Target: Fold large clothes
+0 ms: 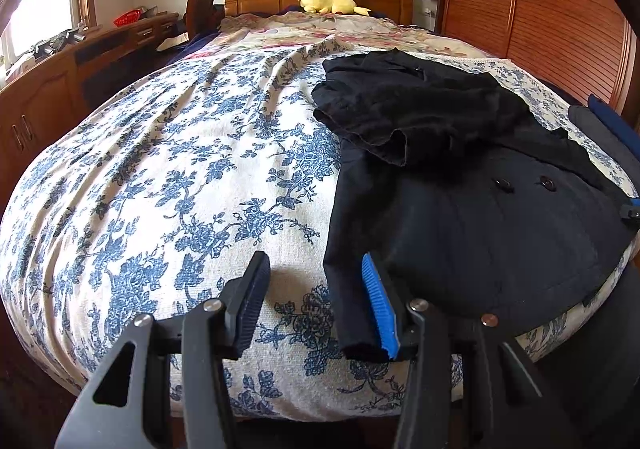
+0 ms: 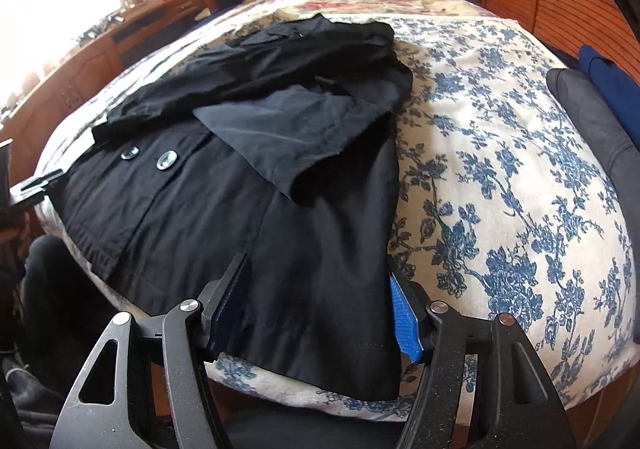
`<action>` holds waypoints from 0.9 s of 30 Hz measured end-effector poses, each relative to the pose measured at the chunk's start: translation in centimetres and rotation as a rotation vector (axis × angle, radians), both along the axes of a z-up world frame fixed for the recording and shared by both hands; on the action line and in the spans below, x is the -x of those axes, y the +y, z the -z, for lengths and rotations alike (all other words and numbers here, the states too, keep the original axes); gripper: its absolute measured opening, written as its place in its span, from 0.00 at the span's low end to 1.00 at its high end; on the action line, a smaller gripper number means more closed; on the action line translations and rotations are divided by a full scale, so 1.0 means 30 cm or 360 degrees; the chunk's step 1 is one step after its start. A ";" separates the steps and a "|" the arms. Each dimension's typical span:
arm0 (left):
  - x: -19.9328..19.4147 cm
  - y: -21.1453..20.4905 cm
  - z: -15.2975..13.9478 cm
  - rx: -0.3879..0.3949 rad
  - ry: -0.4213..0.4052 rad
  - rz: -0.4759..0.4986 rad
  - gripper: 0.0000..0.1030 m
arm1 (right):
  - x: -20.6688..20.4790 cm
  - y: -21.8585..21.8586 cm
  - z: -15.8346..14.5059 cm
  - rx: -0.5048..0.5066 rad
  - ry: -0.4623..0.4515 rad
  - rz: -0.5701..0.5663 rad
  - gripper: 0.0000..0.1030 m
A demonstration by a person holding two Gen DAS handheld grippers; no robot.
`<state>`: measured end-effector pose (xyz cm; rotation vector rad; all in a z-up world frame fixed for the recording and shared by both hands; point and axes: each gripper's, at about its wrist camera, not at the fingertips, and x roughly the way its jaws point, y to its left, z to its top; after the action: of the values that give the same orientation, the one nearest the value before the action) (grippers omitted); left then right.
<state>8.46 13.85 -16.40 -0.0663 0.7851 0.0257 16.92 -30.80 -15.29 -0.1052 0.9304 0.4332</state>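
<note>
Here the coat [image 2: 224, 217] lies on the bed [image 1: 160, 169], hem at the near edge. The left gripper [image 1: 316, 305] gapes at the hem's left corner, holding nothing; the right gripper [image 2: 320, 313] straddles the right corner, seemingly unpinched. Likely lifting unevenly would skew the fold.

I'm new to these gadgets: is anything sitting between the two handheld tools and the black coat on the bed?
Nothing visible: the left tool and right tool are both already at the near hem of the black buttoned cloth coat.
</note>
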 end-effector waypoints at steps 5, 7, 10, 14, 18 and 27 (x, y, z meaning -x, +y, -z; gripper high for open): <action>0.017 -0.003 -0.008 0.0024 0.0025 -0.0009 0.46 | -0.001 -0.007 0.029 0.0058 0.0008 0.0007 0.64; 0.033 -0.008 -0.011 0.0053 0.0026 0.0005 0.46 | 0.000 -0.005 0.031 0.0064 0.0003 0.0011 0.62; 0.058 -0.016 -0.009 0.0094 0.0014 0.0028 0.45 | 0.002 0.001 0.028 0.0079 -0.0011 0.0004 0.55; 0.084 0.005 -0.007 0.0160 -0.0046 -0.0003 0.32 | 0.001 -0.001 0.026 0.0072 -0.0018 0.0007 0.48; 0.081 0.011 -0.003 0.0178 -0.0044 -0.0008 0.31 | 0.001 -0.016 0.026 0.0047 -0.0017 0.0017 0.43; 0.075 0.004 0.001 0.0186 -0.0018 -0.0015 0.32 | -0.001 -0.026 0.026 0.0032 -0.0012 0.0016 0.42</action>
<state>6.21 13.97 -16.42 -0.1807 0.7747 -0.0113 16.94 -31.59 -16.08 -0.1206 0.9274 0.4141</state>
